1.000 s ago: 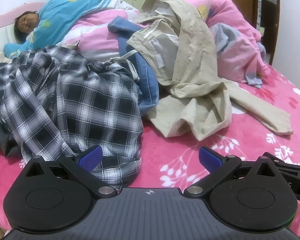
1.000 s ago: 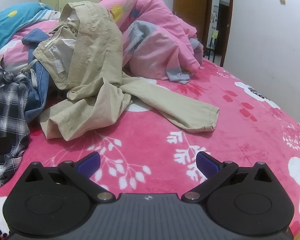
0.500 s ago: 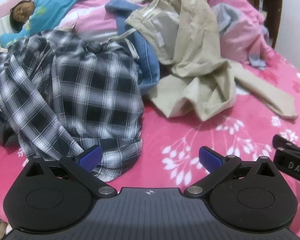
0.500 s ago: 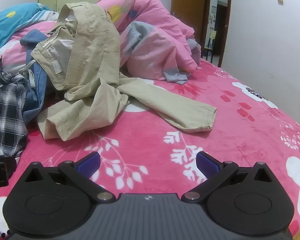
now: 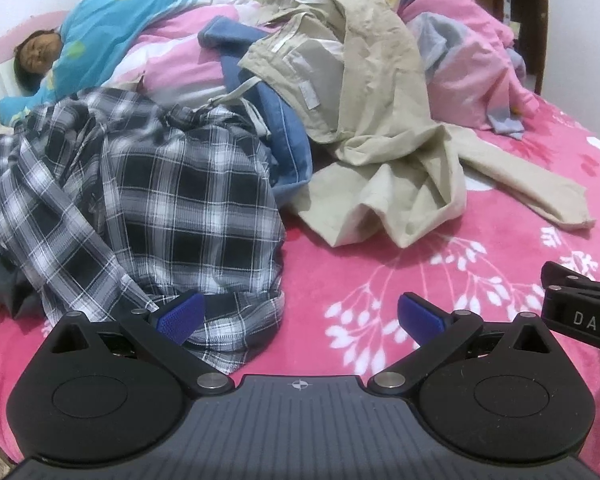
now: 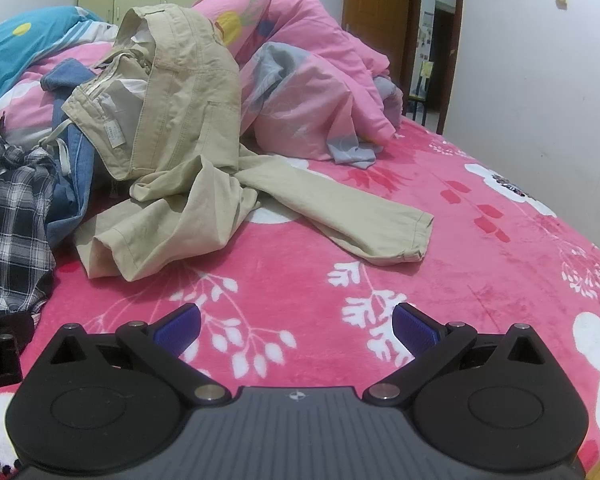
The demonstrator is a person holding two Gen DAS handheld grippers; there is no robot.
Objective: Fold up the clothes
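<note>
Three garments: plaid shirt (image 5: 172, 196), khaki trousers (image 5: 384, 128), blue jeans (image 5: 288, 136)

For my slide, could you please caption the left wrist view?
Open left gripper nears plaid shirt beside khaki trousers.

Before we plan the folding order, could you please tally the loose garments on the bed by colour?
Black-and-white plaid shirt: 1
Khaki trousers: 1
Blue denim garment: 1
Total: 3
</note>
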